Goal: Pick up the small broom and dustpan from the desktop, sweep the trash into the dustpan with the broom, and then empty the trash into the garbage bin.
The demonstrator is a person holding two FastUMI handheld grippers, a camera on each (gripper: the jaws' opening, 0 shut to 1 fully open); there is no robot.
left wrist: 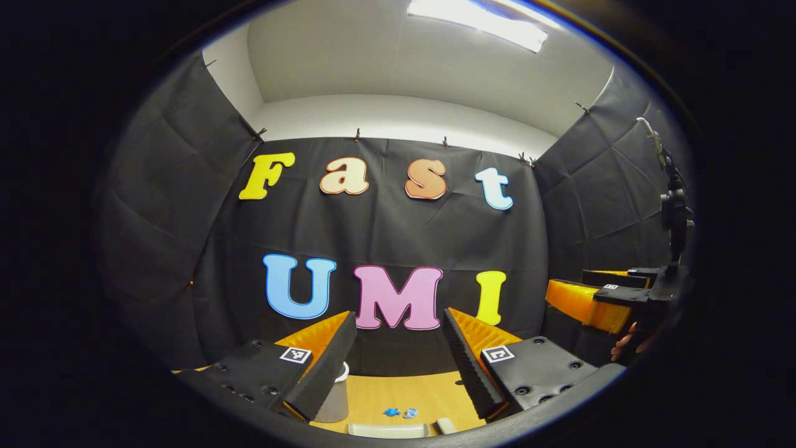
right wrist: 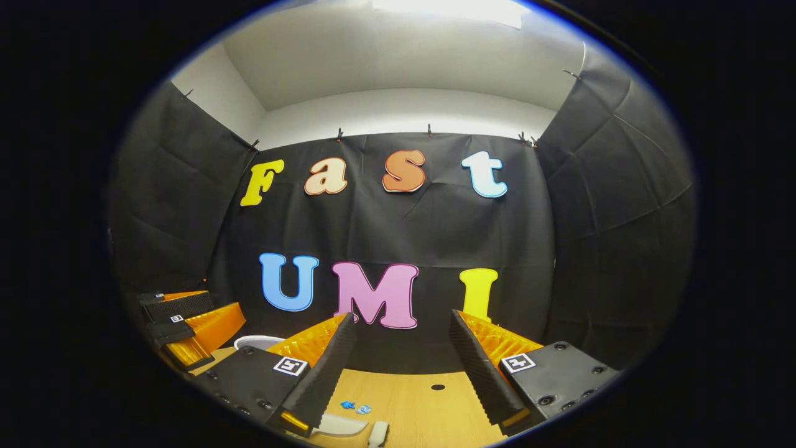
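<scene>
Both grippers, left (left wrist: 398, 358) and right (right wrist: 401, 367), fingers wide, empty, above desk (right wrist: 429, 404); blue trash (left wrist: 401, 412) light; pale dustpan (left wrist: 388, 429) likely stiff plastic, grab by handle

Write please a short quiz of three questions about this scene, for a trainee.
1. True or false: the left gripper is shut on the broom.
2. Where do the blue scraps lie? A) on the desktop B) in the bin C) between the right gripper's fingers
3. Fill in: in the left gripper view, the bin stands beside that gripper's ____ finger.

Key: 1 false, both grippers are open and hold nothing; 2 A; 3 left.
</scene>
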